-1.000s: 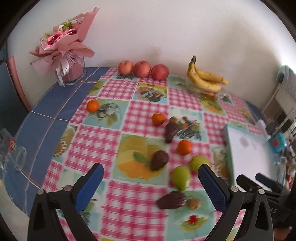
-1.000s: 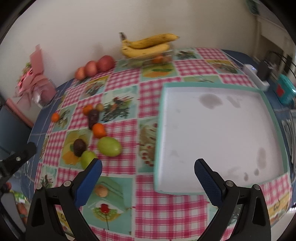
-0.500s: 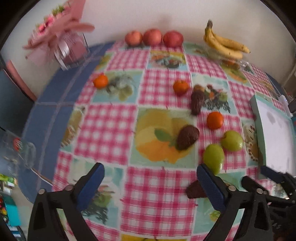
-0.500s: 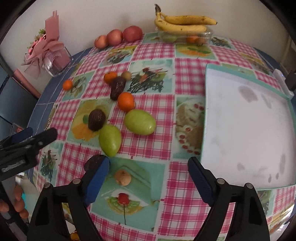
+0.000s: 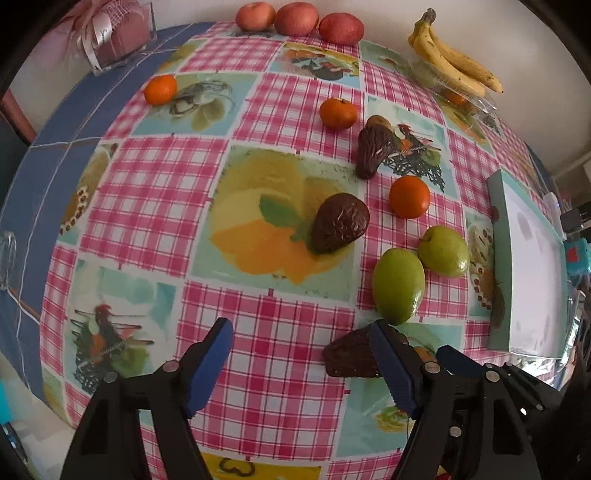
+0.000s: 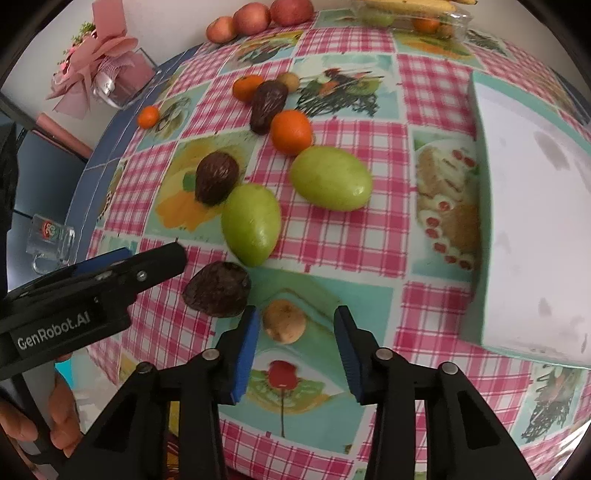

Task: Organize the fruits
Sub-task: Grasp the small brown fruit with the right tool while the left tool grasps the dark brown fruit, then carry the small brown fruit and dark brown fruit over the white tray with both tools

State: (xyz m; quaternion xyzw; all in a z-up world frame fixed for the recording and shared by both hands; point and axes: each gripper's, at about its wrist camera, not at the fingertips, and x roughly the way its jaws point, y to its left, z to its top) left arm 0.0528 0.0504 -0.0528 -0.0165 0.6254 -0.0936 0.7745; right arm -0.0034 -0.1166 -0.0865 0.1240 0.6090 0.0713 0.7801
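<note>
Loose fruit lies on the checked tablecloth: two green fruits (image 6: pixel 251 224) (image 6: pixel 330 178), several oranges (image 6: pixel 291 132), dark brown wrinkled fruits (image 6: pixel 216 178) (image 6: pixel 218 289) and a small tan fruit (image 6: pixel 283 320). My right gripper (image 6: pixel 295 343) is open, its jaws either side of the tan fruit, just short of it. My left gripper (image 5: pixel 301 365) is open low over the cloth; its right finger (image 5: pixel 388 365) covers part of the near brown fruit (image 5: pixel 349 356). The left gripper also shows at the left of the right wrist view (image 6: pixel 122 266). The white tray with teal rim (image 6: pixel 484 199) stands at the right.
Three red apples (image 5: pixel 295 18) and a banana bunch (image 5: pixel 454 64) on a clear box lie along the far wall. A pink bouquet in a glass vase (image 6: pixel 107 74) stands at the far left. A glass mug (image 6: pixel 51 240) sits at the table's left edge.
Both grippers have dropped lower and moved forward toward the near fruit. The right gripper's jaws have narrowed and now flank the tan fruit; the left has narrowed beside the near brown fruit.
</note>
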